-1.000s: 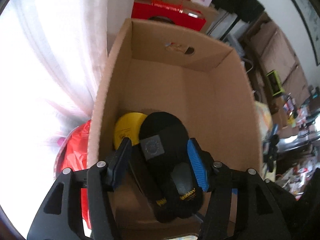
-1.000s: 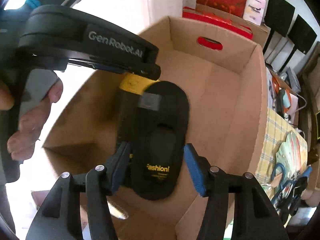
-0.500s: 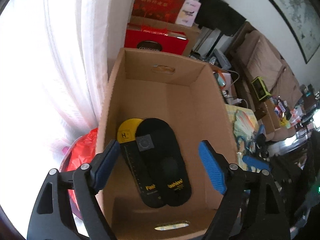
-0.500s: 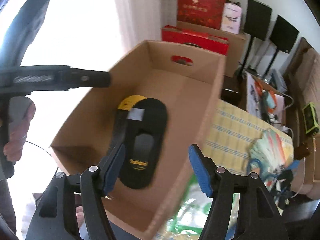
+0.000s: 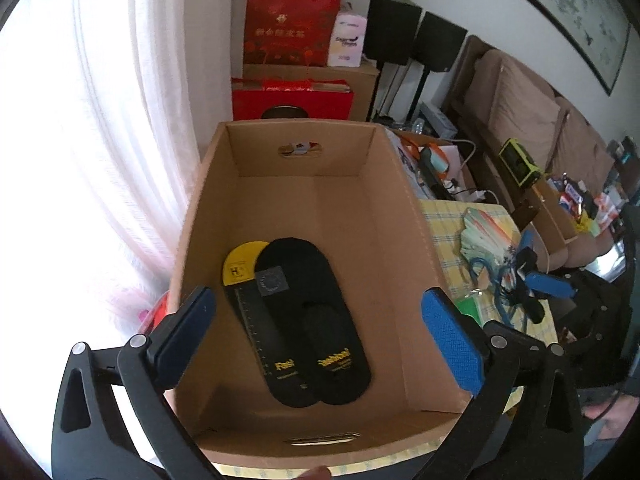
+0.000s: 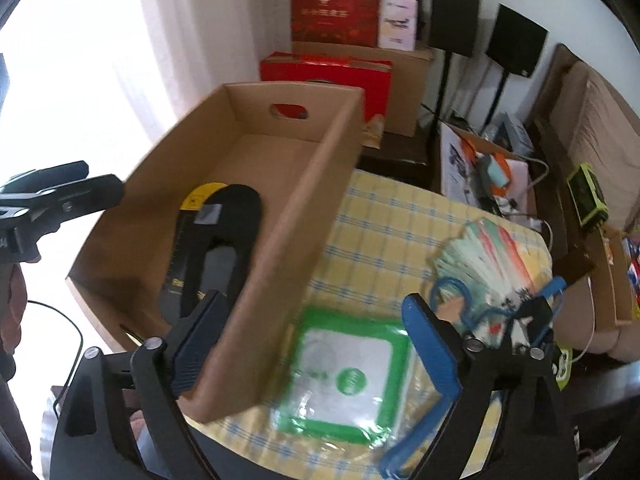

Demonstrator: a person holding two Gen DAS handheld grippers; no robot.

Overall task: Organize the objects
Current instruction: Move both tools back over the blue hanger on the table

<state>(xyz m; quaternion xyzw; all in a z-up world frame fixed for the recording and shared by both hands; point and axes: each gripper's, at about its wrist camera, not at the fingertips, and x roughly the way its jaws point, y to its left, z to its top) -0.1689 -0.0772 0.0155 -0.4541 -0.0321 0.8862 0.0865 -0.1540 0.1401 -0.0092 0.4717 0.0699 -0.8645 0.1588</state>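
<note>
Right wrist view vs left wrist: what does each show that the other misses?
Right wrist only: green-bordered packet on the yellow checked cloth, lying between the open right gripper jaws, untouched.

Left wrist only: box's near wall with its slot; open, empty left gripper.

Both: cardboard box with the two black insoles inside; colourful fan.

Black insoles (image 5: 312, 320) with yellow lettering, brown cardboard box (image 5: 404, 216), yellow checked tablecloth (image 6: 384, 232), green-and-white packet (image 6: 344, 372), perhaps wipes, at 5 o'clock
</note>
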